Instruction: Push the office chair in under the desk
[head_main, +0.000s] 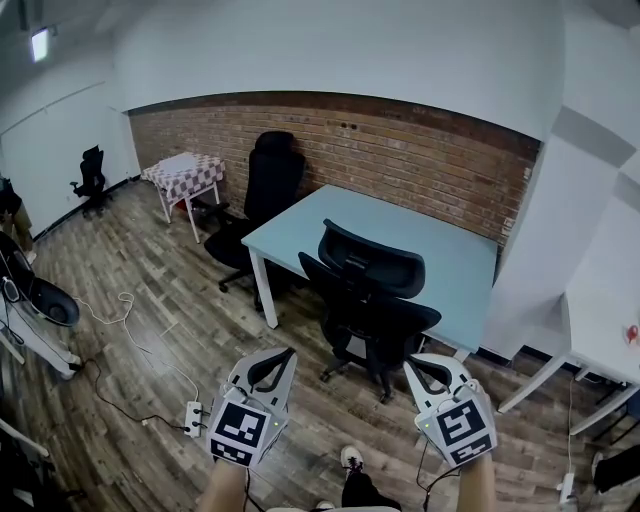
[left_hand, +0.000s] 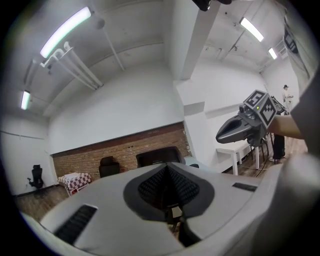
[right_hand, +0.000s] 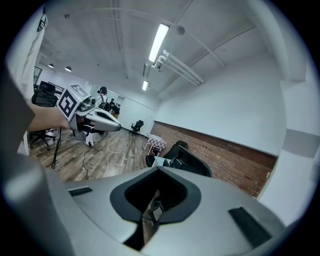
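A black office chair (head_main: 365, 300) stands on the wood floor, its seat just at the near edge of the light blue desk (head_main: 420, 235) and its backrest towards me. My left gripper (head_main: 272, 362) is held low, short of the chair and to its left, shut with nothing in it. Short of the chair on its right, my right gripper (head_main: 432, 368) is also shut and empty. Neither touches the chair. In the right gripper view the chair (right_hand: 189, 157) shows beyond the closed jaws, with the left gripper (right_hand: 97, 117) off to the left.
A second black chair (head_main: 265, 185) stands at the desk's far left corner. A small table with a checked cloth (head_main: 185, 175) sits by the brick wall. A white desk (head_main: 600, 330) is at right. A power strip (head_main: 193, 418) and cables lie on the floor at left.
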